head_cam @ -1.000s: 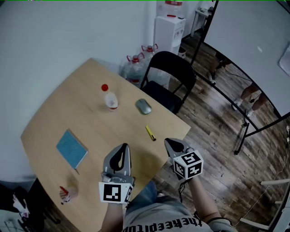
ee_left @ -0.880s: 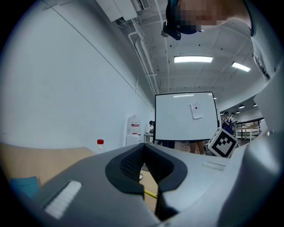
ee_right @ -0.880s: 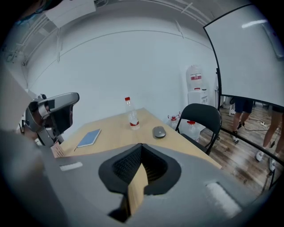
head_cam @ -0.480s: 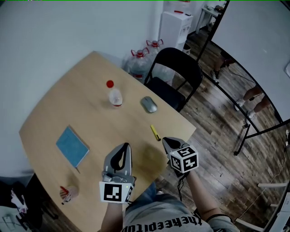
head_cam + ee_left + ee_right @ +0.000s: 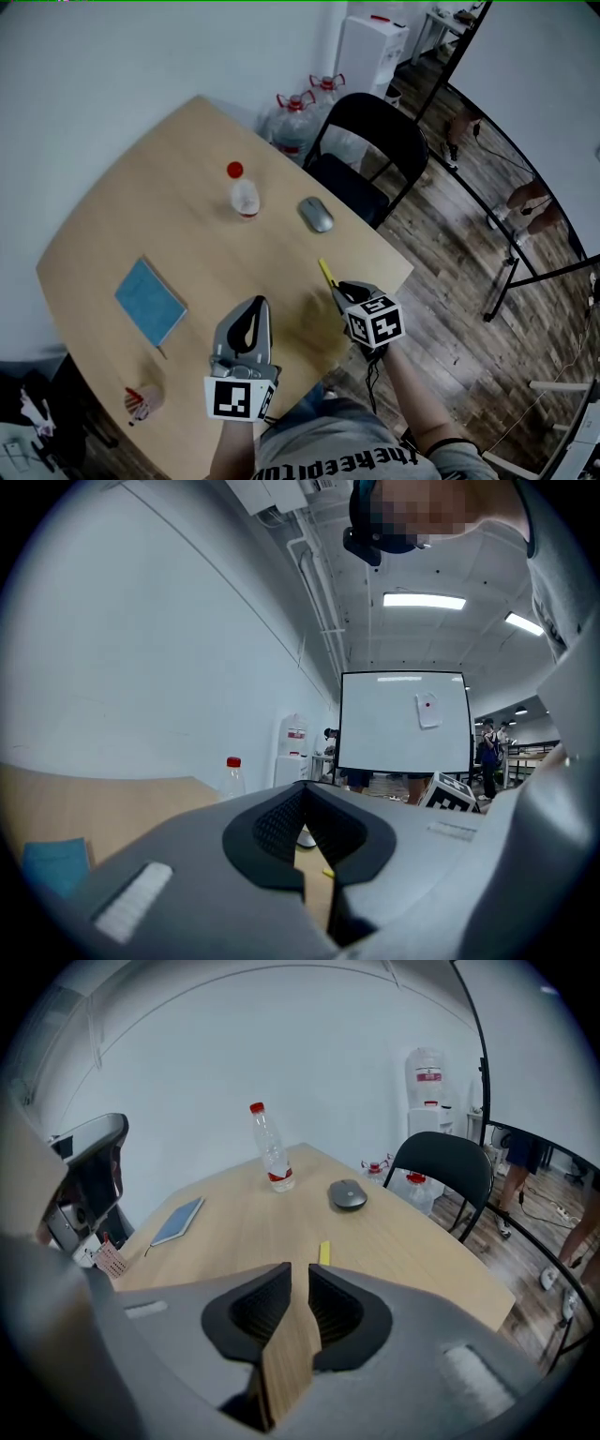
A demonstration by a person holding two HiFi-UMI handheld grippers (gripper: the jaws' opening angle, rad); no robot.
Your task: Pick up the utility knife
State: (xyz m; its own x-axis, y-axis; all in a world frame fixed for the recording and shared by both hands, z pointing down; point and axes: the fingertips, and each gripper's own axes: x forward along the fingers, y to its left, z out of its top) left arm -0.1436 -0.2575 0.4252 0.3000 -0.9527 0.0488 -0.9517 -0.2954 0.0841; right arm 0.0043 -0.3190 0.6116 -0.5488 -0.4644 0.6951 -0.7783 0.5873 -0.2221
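Yellow utility knife [image 5: 326, 273], the thing to be lifted, lies flat on the pale wooden counter [image 5: 141, 216]. It is near the grey mouse [image 5: 316, 214], on the mouse's side nearer the tools, close to the counter's edge.

Right tool [image 5: 339, 292] is tilted downward, its tips just short of the knife's near end. Its jaws stand a little apart, have just been opening, and grasp nothing; only bare wood shows in the gap. In the right gripper view the knife sits just beyond the tips, roughly in line with that gap. Left tool [image 5: 253, 307] hovers farther from the mouse, clenched on nothing.

Step in hand, as judged: the approach before the grasp. To do it well, the jaws probably need to part wider than the handle. They should come down astride its middle, one jaw to each long side, and press only once the tips are nearly at the wood. The handle is thin and low, so a shallow descent may skid it toward the edge. Which end carries the blade is too small to tell, so the middle looks the safer hold.
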